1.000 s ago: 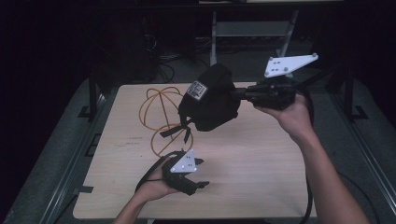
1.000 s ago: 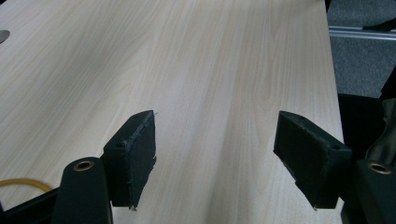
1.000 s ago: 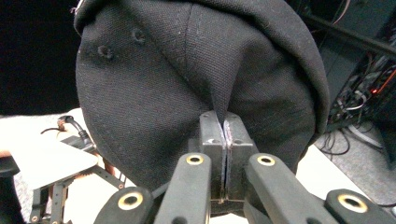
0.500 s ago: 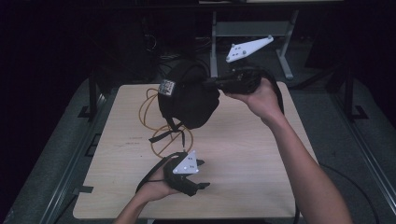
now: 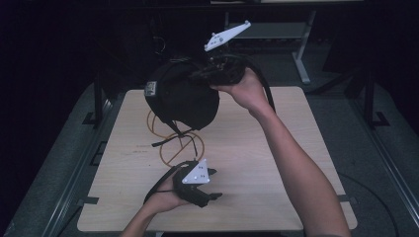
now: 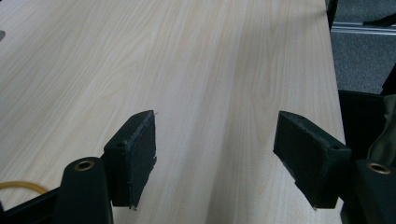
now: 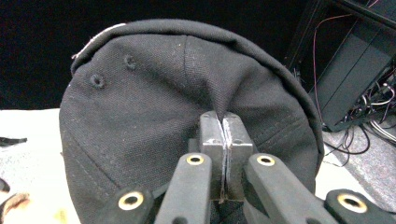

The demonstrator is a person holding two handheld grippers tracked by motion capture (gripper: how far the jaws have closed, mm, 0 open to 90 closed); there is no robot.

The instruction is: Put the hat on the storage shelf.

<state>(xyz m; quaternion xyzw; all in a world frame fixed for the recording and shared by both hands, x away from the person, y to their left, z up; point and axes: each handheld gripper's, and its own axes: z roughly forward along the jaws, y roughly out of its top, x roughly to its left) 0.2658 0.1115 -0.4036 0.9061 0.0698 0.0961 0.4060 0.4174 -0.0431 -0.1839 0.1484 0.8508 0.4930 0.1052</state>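
Note:
A black cap [image 5: 183, 96] hangs in the air above the far left part of the wooden table [image 5: 281, 148]. My right gripper [image 5: 206, 75] is shut on the cap's fabric; in the right gripper view the jaws [image 7: 223, 122] pinch a fold of the cap [image 7: 149, 98] tightly together. A white label shows on the cap's left side. My left gripper [image 5: 216, 184] rests low at the table's front, held in a hand. Its jaws stand wide apart [image 6: 215, 135] with only bare tabletop [image 6: 196, 56] between them.
An orange cable loop [image 5: 174, 144] lies on the table under the cap, with a black strap [image 5: 165, 141] across it; a bit of that orange cable [image 6: 18, 186] shows beside the left jaw. Dark metal frames and wires stand beyond the table's far edge.
My right hand has carried the cap to the left and a little higher, its grey plate tilting. The left gripper has stayed in place.

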